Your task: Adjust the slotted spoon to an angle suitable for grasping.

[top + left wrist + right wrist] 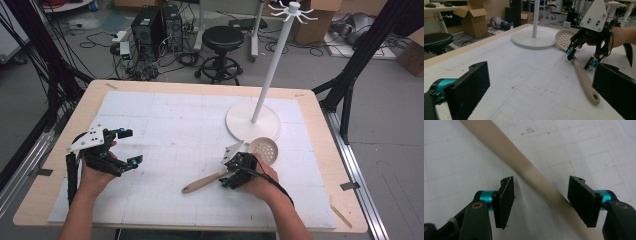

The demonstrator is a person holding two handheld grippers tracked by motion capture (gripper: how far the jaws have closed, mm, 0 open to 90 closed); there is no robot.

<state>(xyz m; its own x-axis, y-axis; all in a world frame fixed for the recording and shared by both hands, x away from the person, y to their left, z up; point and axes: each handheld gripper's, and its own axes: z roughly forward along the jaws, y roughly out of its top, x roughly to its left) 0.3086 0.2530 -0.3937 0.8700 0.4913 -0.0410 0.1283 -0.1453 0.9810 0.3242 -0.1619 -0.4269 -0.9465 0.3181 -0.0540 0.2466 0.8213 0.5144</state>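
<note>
A beige slotted spoon (235, 165) lies flat on the white gridded mat (175, 125), its perforated bowl just beside the round base of the white hook stand (252, 122). The right gripper (540, 202) hangs over the handle, jaws spread to either side without touching it. The left gripper (127, 147) sits well apart, jaws spread and empty

Two handheld grippers, black with teal joints

Left gripper (127, 147) and right gripper (226, 176) carry grey three-cornered plates, ribbed black fingers (505, 200), screws and black cables; forearms bare.
</note>
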